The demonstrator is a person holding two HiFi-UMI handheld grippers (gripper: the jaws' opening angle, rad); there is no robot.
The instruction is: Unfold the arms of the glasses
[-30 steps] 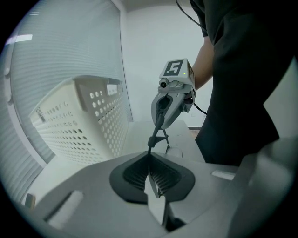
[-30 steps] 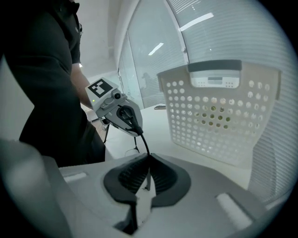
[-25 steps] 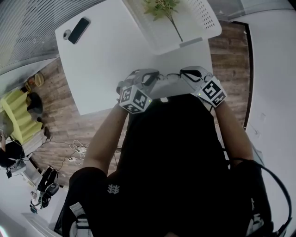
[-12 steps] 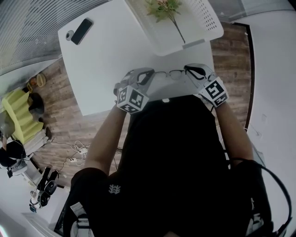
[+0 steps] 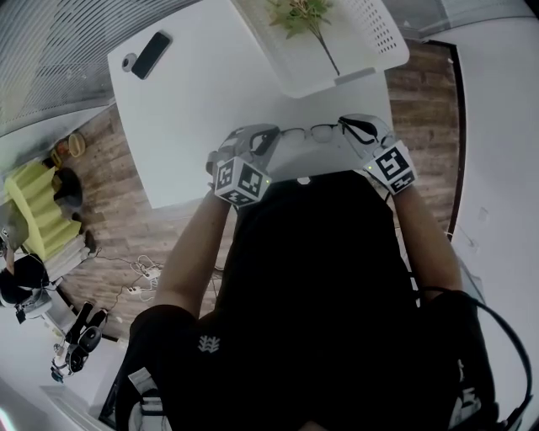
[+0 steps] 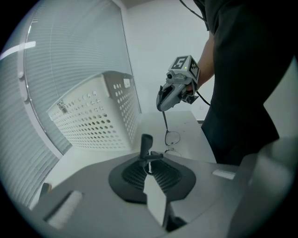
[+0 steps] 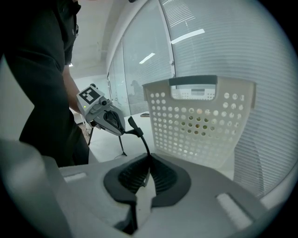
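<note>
1 glasses (image 6: 171, 139) lens part-hidden, left gripper view.

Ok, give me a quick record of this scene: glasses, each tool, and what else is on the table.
glasses: held between both tools over the white table
left tool: one arm's tip between its jaws, which have just been opening
right tool: shut on the other arm
basket: far table edge, leafy sprig inside
phone: table's far left corner
</note>
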